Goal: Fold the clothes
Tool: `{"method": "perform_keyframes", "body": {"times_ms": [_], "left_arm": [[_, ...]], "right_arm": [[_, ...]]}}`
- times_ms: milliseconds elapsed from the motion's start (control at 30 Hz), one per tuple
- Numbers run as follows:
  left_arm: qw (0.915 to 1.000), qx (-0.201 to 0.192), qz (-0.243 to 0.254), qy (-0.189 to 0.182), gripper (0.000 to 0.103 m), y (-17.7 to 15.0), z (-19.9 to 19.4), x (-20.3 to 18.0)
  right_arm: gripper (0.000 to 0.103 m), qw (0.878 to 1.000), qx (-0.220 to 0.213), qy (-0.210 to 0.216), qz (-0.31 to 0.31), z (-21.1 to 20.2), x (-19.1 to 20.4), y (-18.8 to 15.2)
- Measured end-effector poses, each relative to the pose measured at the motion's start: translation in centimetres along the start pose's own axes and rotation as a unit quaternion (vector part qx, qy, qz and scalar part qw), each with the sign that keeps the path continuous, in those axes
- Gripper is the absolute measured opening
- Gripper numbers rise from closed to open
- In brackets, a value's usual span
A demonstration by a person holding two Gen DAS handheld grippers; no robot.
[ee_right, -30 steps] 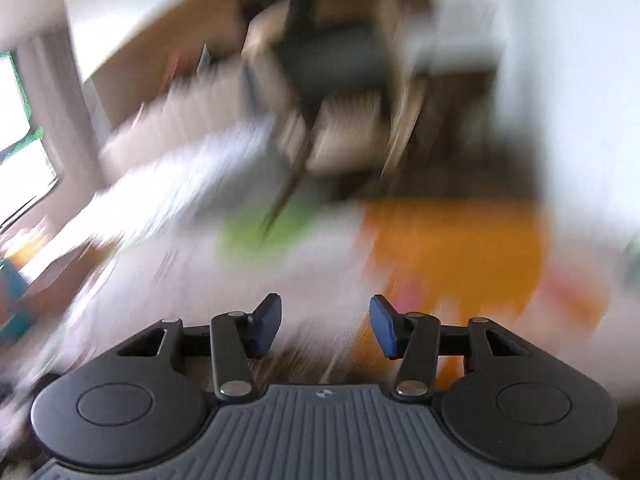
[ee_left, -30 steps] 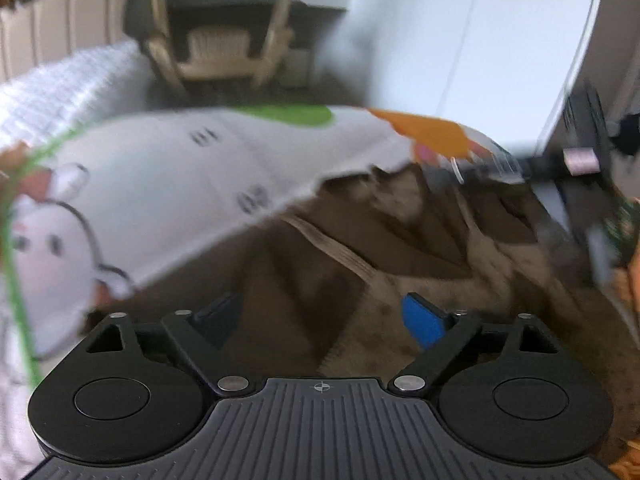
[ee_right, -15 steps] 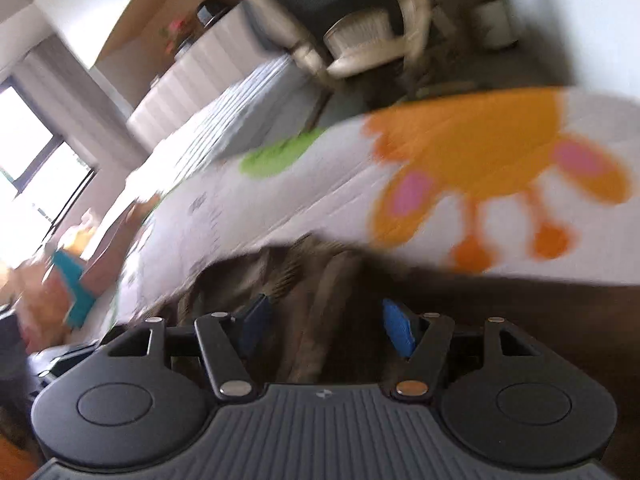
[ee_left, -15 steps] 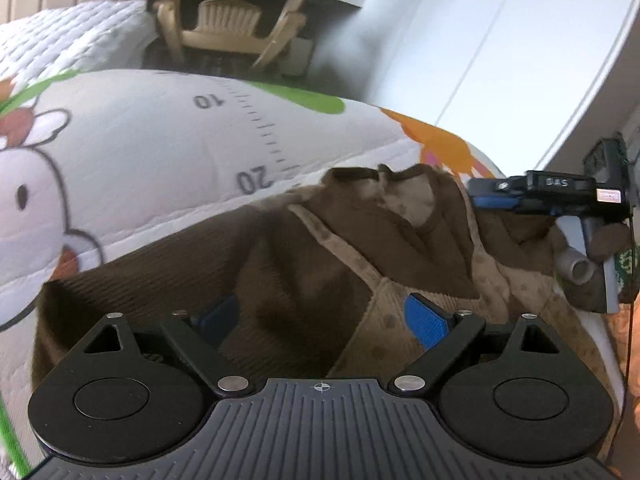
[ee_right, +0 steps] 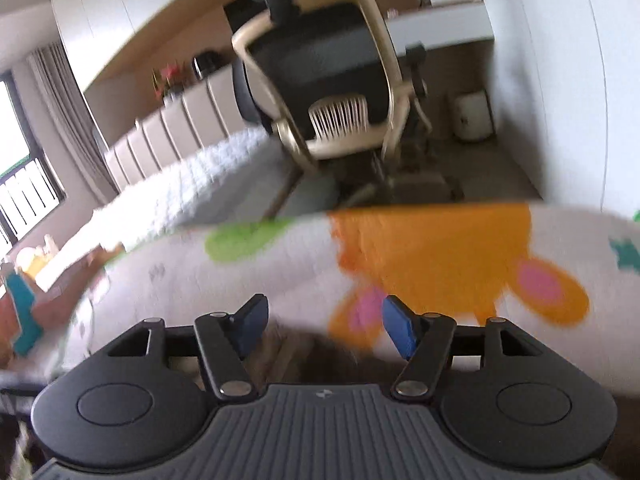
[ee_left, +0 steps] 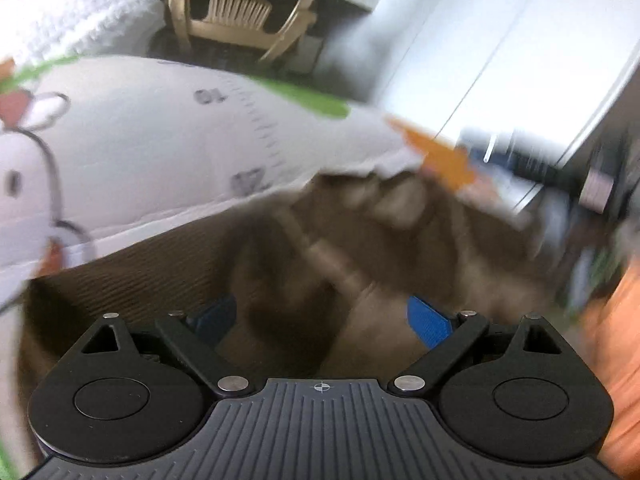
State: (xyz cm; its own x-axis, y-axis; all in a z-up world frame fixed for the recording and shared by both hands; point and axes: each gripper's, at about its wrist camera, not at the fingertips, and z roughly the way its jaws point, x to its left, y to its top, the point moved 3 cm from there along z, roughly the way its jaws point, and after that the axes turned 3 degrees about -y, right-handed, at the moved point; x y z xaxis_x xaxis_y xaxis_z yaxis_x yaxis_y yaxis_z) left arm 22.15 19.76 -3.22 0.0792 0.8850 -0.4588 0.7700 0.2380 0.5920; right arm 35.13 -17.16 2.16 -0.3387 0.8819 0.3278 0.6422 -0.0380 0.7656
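Right gripper [ee_right: 323, 326] lowered, brown garment [ee_left: 320, 264] near mat [ee_left: 160, 152] edge

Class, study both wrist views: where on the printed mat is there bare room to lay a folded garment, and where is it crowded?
Free: the white stretch of the mat between the cartoon animal and the ruler print, beyond the brown garment; also the orange print ahead of the right gripper. Crowded: the near side, under the garment.
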Motion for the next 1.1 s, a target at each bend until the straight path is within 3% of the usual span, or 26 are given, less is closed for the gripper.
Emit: {"method": "perform_keyframes", "body": {"times_ms": [100,233,367,533,667,767,867,1000,1100], "left_arm": [[0.9982,0.008,-0.041,-0.043,0.096,1.5,2.0,-0.5],[0.9970,0.025,-0.069,-0.026,0.097,2.3,5.4,-0.4],[0.9959,-0.023,-0.085,-0.021,0.097,3.9,6.1,-0.5],[0.9865,-0.123,-0.108,0.002,0.096,7.7,4.1,0.7],[0.9911,-0.115,-0.052,0.041,0.096,8.4,2.5,0.1],[0.9950,-0.079,-0.022,0.058,0.097,6.2,0.9,-0.9],[0.9935,-0.060,0.047,0.085,0.097,2.3,-1.4,-3.0],[0.9790,-0.050,0.166,0.107,0.098,-5.3,-4.7,-7.2],[0.9677,-0.040,0.222,0.113,0.099,-10.9,-6.3,-9.6]], "right_arm": [[0.066,1.000,0.010,0.002,0.005,-0.7,-0.8,-1.6],[0.074,1.000,0.008,0.009,0.002,-1.0,-1.0,-1.8],[0.074,1.000,-0.003,-0.001,-0.016,-0.4,-0.4,-1.3],[0.078,0.996,-0.023,-0.047,-0.073,-1.1,0.6,-0.3],[0.078,0.987,-0.016,-0.088,-0.132,-2.8,1.2,-0.3],[0.079,0.984,-0.010,-0.078,-0.162,-7.1,1.6,-2.0],[0.082,0.981,0.002,-0.062,-0.185,-12.2,2.3,-5.2],[0.083,0.980,0.031,-0.022,-0.197,-18.6,4.7,-11.5],[0.083,0.977,0.068,0.036,-0.197,-20.7,7.7,-15.7]]}}
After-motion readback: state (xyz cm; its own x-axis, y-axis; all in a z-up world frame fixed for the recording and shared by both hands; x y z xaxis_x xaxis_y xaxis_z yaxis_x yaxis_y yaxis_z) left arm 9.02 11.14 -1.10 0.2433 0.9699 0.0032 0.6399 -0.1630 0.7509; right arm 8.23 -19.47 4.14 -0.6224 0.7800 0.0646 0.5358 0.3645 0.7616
